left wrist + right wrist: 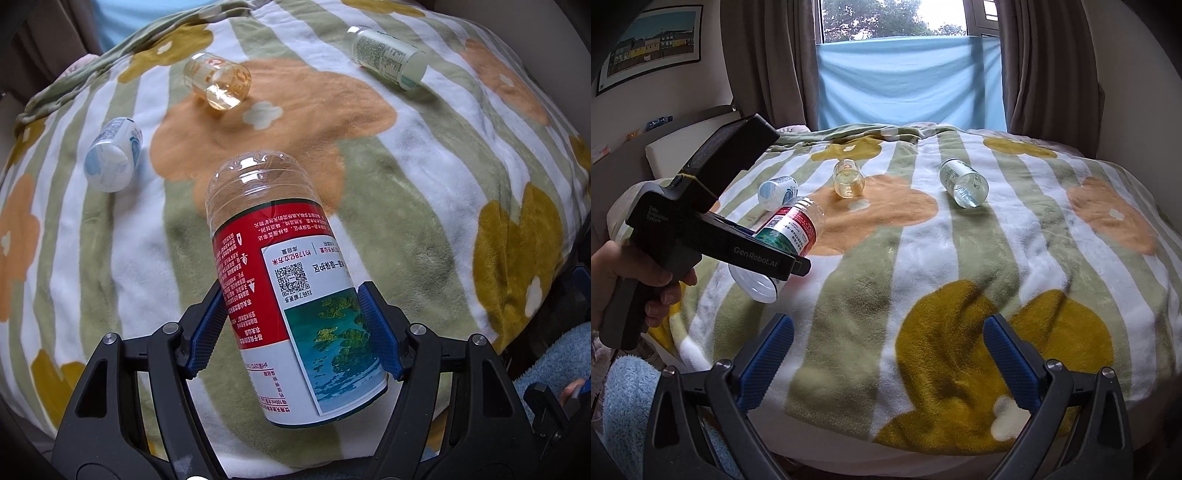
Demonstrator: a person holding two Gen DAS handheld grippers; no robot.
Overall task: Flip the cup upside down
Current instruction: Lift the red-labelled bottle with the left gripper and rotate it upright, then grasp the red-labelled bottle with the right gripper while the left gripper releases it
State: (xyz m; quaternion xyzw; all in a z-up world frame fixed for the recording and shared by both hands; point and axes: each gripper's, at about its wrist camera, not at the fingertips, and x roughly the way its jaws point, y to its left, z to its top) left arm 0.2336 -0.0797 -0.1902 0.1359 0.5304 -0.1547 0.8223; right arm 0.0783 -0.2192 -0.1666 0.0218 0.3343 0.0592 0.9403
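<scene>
My left gripper [293,325] is shut on a clear plastic cup with a red, white and blue-green label [284,295]. The cup is held tilted above the blanket, its clear ribbed end pointing away from me and its cut open end toward me. In the right wrist view the same cup [786,230] sits in the left gripper [764,254] at the left, tilted, with its white open end lowest. My right gripper [888,354] is open and empty over the blanket's near edge.
A flower-patterned blanket [424,206] covers the bed. Three other cups lie on their sides: an amber one [219,81], a white-blue one [110,158] and a clear white-labelled one [389,57]. A window with a blue cloth [908,77] stands behind the bed.
</scene>
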